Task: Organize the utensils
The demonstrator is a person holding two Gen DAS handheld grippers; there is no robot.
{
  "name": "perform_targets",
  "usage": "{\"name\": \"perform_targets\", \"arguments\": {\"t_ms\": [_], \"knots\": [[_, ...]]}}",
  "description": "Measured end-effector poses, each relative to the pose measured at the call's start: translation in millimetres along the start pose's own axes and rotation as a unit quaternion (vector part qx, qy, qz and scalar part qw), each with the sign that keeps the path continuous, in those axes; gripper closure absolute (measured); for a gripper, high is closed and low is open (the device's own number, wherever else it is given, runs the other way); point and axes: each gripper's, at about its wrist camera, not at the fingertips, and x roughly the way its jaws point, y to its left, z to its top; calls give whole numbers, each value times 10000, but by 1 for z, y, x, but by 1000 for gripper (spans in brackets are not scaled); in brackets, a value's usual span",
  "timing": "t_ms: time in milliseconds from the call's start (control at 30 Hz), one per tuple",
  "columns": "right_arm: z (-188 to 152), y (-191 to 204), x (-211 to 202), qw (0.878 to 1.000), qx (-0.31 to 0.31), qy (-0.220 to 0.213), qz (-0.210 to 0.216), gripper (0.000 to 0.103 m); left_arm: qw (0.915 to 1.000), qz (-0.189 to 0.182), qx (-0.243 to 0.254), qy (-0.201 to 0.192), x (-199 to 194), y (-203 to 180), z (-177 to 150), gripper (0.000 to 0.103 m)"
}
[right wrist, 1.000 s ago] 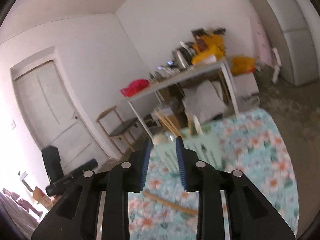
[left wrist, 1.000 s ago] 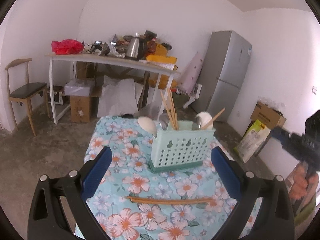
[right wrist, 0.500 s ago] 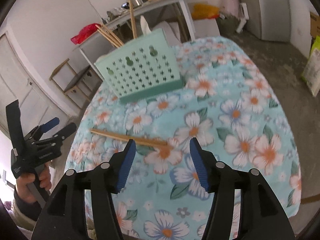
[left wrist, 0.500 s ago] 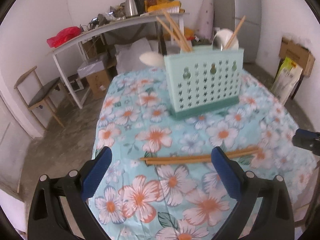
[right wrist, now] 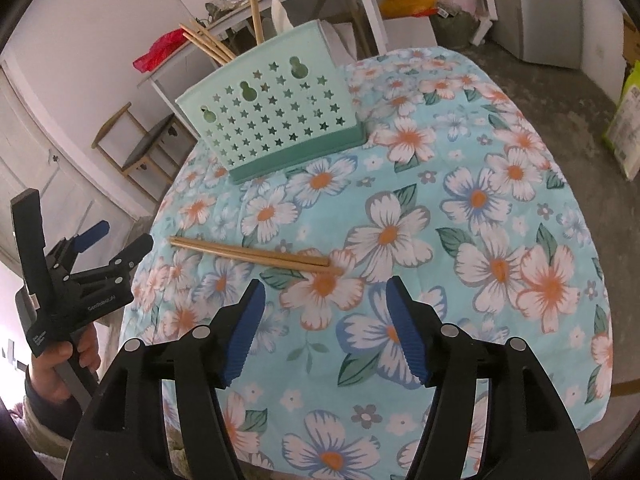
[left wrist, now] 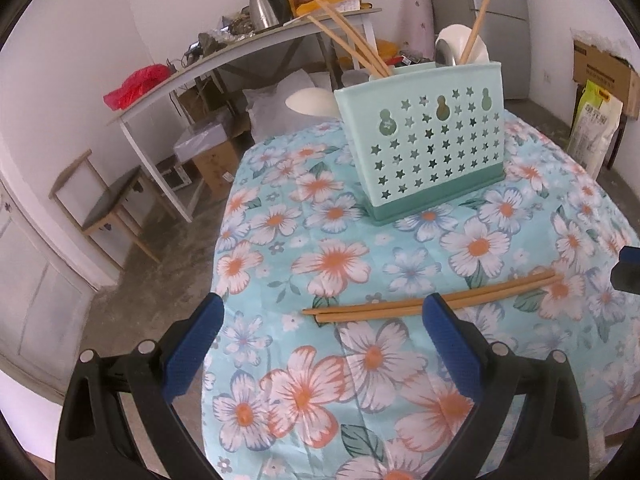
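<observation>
While both tools hang empty, the right tool (right wrist: 323, 322) opening and the left tool (left wrist: 320, 338) wide, chopsticks (right wrist: 256, 255) lie crosswise just ahead, nearest the right.

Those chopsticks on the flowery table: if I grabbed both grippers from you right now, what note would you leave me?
Left gripper: open, empty, just short of the loose chopsticks.
Right gripper: jaws opening, nothing between them, near the pair's other end.
Green holder: upright on the tablecloth, already holding chopsticks and spoons.
Done: most utensils stowed.
Left: pick up the loose pair and stand it in the holder.
</observation>
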Motion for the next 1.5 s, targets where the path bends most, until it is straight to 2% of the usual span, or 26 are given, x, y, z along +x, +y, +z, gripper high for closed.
{"name": "perform_targets", "arguments": {"t_ms": [600, 667, 733, 800, 867, 900, 967, 1067, 1133, 1233, 1367, 1500], "knots": [[4, 0, 7, 10000, -2, 24, -12, 43, 9995, 151, 265, -21, 8, -6, 2, 6], [4, -4, 8, 10000, 72, 5, -36, 43, 9994, -27, 318, -99, 9, -7, 0, 6], [4, -8, 8, 9998, 183, -1, -59, 43, 9972, -450, 436, -402, 6, -10, -5, 6], [3, -12, 7, 9996, 265, -24, -67, 43, 9936, -597, 726, -629, 5, -18, -10, 6], [2, -16, 5, 9994, 349, -46, -54, 43, 9865, -615, 1315, -757, 7, -36, -18, 19], [1, -18, 5, 9992, 384, -55, -55, 43, 9835, -601, 1517, -785, 8, -44, -21, 22], [-1, -23, 3, 9989, 467, -63, -54, 43, 9744, -614, 2023, -764, 16, -63, -28, 37], [-4, -29, 2, 9983, 580, -53, -35, 43, 9622, -574, 2569, -702, 28, -82, -34, 49], [-5, -30, 0, 9981, 618, -62, -54, 43, 9536, -511, 2881, -703, 36, -92, -36, 53], [-6, -34, -5, 9976, 677, -146, -42, 43, 9441, -519, 3181, -699, 46, -100, -36, 61], [-10, -40, -12, 9962, 838, -238, 67, 43, 9314, -593, 3529, -671, 56, -109, -33, 81], [-12, -44, -14, 9957, 889, -239, 57, 43, 9167, -574, 3896, -679, 57, -116, -32, 86]]}}
